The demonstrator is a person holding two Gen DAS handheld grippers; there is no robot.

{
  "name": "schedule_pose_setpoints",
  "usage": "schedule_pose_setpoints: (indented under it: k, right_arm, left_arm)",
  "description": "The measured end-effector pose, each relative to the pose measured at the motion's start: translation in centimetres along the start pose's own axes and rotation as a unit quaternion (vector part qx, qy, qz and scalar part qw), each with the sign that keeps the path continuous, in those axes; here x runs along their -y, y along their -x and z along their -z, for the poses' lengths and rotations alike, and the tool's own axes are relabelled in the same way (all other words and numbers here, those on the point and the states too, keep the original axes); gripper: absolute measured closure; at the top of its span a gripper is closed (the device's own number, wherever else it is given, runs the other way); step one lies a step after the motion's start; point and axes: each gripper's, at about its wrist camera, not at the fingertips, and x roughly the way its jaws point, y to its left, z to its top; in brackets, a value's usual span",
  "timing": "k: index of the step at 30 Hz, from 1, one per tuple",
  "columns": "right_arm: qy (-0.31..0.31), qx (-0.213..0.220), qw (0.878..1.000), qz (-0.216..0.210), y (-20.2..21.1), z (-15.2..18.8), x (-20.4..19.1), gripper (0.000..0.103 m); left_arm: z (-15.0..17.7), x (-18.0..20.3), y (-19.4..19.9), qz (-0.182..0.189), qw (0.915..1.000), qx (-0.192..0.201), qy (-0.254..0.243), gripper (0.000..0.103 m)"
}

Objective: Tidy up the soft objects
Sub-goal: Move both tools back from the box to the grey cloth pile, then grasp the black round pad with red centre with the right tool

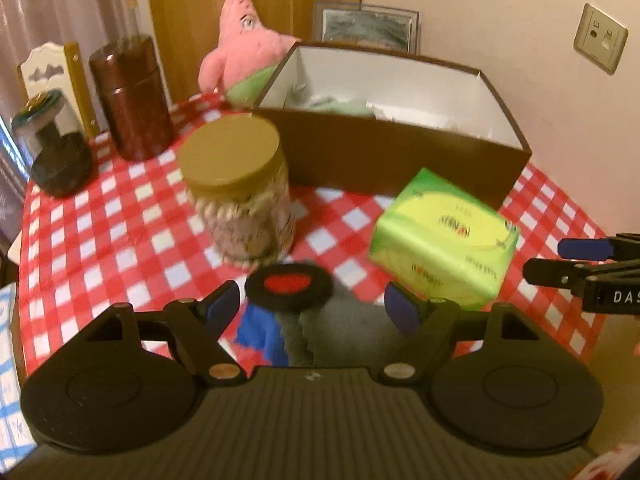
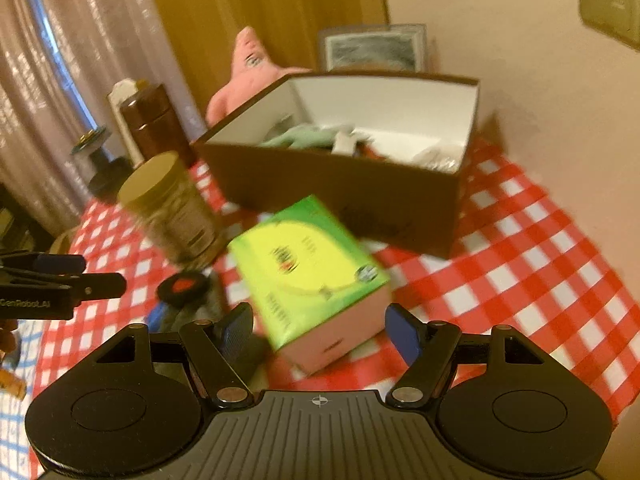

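A green tissue pack [image 1: 444, 240] lies on the red checked tablecloth [image 1: 100, 240] in front of a brown box [image 1: 400, 160] with soft items inside. A pink star plush [image 1: 240, 44] stands behind the box's left corner. A grey and blue cloth [image 1: 320, 332] lies under a black disc with a red centre [image 1: 289, 286]. My left gripper [image 1: 316, 312] is open just above that cloth and disc. My right gripper [image 2: 320, 332] is open around the near end of the tissue pack [image 2: 308, 268], not closed on it. The box [image 2: 340, 188] and plush [image 2: 250, 64] also show in the right wrist view.
A clear jar with a tan lid [image 1: 236, 184] stands left of the tissue pack. A dark brown canister [image 1: 132, 96], a small dark jar [image 1: 52, 148] and a white holder [image 1: 52, 64] stand at the back left. A framed picture [image 1: 366, 26] leans on the wall behind the box.
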Motion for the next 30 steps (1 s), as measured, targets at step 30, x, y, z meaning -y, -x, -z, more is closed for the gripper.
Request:
schedule_pose_setpoints:
  k: [30]
  right_arm:
    - [0.043,-0.092,0.994,-0.041,-4.6,5.7,-7.0,0.030]
  left_arm:
    - [8.8,-3.5,0.9,-0.005,0.9963,-0.070,0.050,0.026]
